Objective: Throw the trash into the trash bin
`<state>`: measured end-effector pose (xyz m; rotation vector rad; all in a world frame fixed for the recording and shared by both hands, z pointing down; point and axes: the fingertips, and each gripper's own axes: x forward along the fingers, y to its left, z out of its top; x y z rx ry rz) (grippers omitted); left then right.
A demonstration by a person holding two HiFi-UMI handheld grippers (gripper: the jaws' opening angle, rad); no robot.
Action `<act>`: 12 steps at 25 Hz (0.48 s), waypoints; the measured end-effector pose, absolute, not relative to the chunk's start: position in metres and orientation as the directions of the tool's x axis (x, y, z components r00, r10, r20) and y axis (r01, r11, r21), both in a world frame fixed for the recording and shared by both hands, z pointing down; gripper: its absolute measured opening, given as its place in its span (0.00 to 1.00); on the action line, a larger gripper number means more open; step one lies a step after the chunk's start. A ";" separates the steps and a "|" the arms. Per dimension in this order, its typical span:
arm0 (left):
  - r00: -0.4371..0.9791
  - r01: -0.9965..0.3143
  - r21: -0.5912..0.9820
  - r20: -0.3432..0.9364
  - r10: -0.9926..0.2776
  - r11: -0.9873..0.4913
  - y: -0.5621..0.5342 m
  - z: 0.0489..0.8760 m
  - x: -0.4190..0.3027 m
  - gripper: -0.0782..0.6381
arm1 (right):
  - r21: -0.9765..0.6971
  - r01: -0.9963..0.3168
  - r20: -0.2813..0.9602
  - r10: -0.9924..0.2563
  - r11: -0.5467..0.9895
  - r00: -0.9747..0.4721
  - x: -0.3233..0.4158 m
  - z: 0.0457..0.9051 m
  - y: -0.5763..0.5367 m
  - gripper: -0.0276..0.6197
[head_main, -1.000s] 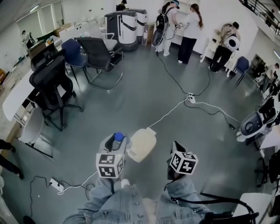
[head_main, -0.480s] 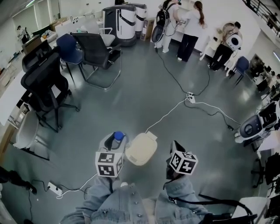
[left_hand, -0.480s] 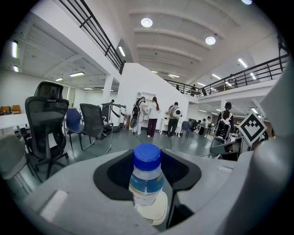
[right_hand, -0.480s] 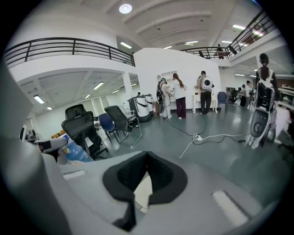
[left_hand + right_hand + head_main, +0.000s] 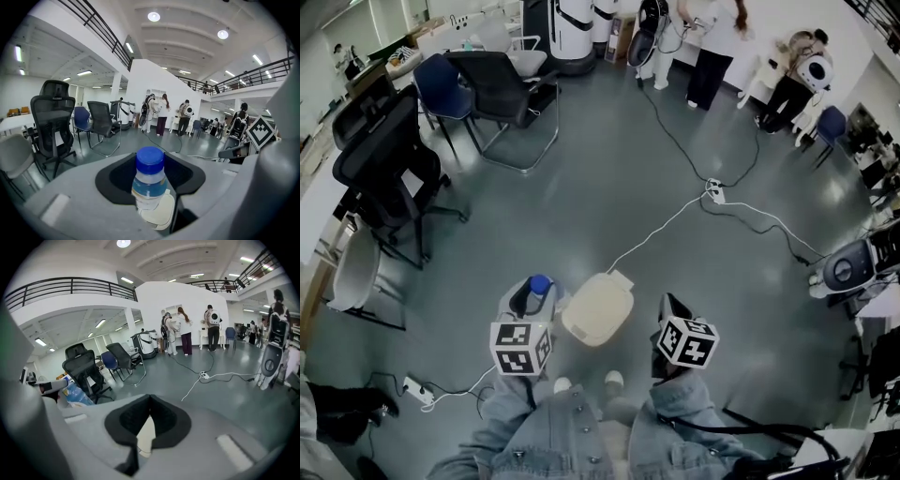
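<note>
Looking steeply down from the head camera, I see two blue denim sleeves [image 5: 534, 431] at the bottom edge and the toes of a pair of pale shoes [image 5: 614, 379] on the smooth grey floor [image 5: 581, 187]. Just ahead of the sleeves is the left hand-held gripper [image 5: 530, 298], topped by its marker cube. Its jaws are pinching a clear plastic bottle with a blue screw cap [image 5: 150, 183], held upright above the floor, cap uppermost. On the other side is the right hand-held gripper [image 5: 148, 404], with its dark pads pressed together at the tips and nothing between them. Between the two grippers, on the floor just beyond the shoes, stands a cream plastic trash bin with a rounded lid [image 5: 598, 307]. The bottle is just beside its left edge in this view, not over the lid. A white cable runs from behind the bin to a white power strip [image 5: 713, 192] farther out. To the left stand a black mesh office chair [image 5: 384, 169], then a blue padded chair [image 5: 441, 84] and a black cantilever chair [image 5: 511, 89]. At the far end of the room several people [image 5: 712, 47] stand near a large white and black machine [image 5: 572, 28].
</note>
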<state>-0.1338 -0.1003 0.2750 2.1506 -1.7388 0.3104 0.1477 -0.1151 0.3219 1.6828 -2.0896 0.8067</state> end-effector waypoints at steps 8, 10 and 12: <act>0.129 -0.988 0.132 0.419 -0.899 -0.080 -0.093 0.298 -0.136 0.38 | -0.216 -0.959 0.627 -0.727 0.180 -0.278 0.158 0.349 -0.130 0.05; 0.104 -0.990 0.133 0.435 -0.895 -0.051 -0.085 0.309 -0.141 0.38 | -0.213 -0.958 0.642 -0.711 0.192 -0.286 0.155 0.358 -0.129 0.05; 0.083 -0.991 0.135 0.454 -0.887 -0.024 -0.079 0.325 -0.154 0.38 | -0.212 -0.956 0.657 -0.695 0.203 -0.293 0.144 0.370 -0.128 0.05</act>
